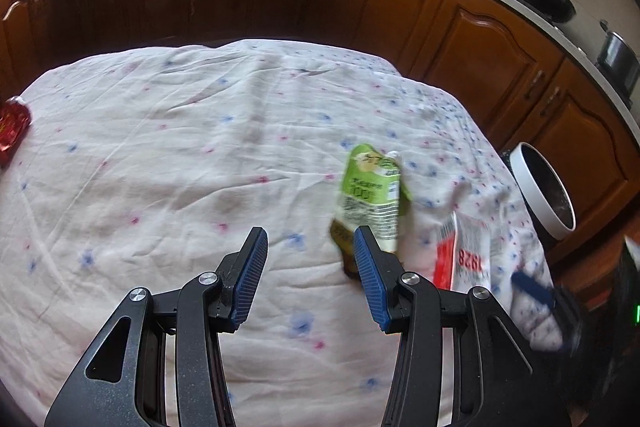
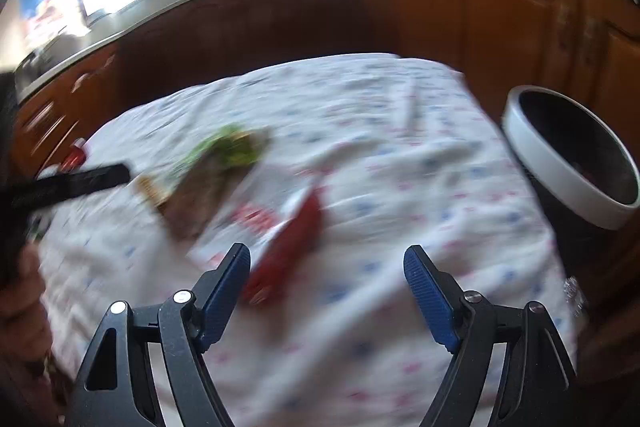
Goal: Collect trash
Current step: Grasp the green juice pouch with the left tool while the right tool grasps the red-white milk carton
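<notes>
A green drink pouch [image 1: 370, 187] lies on the flowered cloth [image 1: 180, 147], just beyond the right finger of my left gripper [image 1: 310, 259]. That gripper is open, with only cloth between its pads. To the pouch's right lies a red and white wrapper [image 1: 464, 259]. In the blurred right wrist view, my right gripper [image 2: 326, 255] stands wide open above the cloth. The red and white wrapper [image 2: 288, 227] lies by its left fingertip, and the pads do not press it. The green pouch [image 2: 216, 171] is farther left, beside the left gripper's black finger [image 2: 80, 183].
A white-rimmed bin [image 1: 544, 187] [image 2: 568, 155] stands off the table's right edge. A red packet [image 1: 12, 127] [image 2: 74, 157] lies at the far left edge. Brown kitchen cabinets [image 1: 480, 47] curve behind the table. A hand [image 2: 20, 307] shows at lower left.
</notes>
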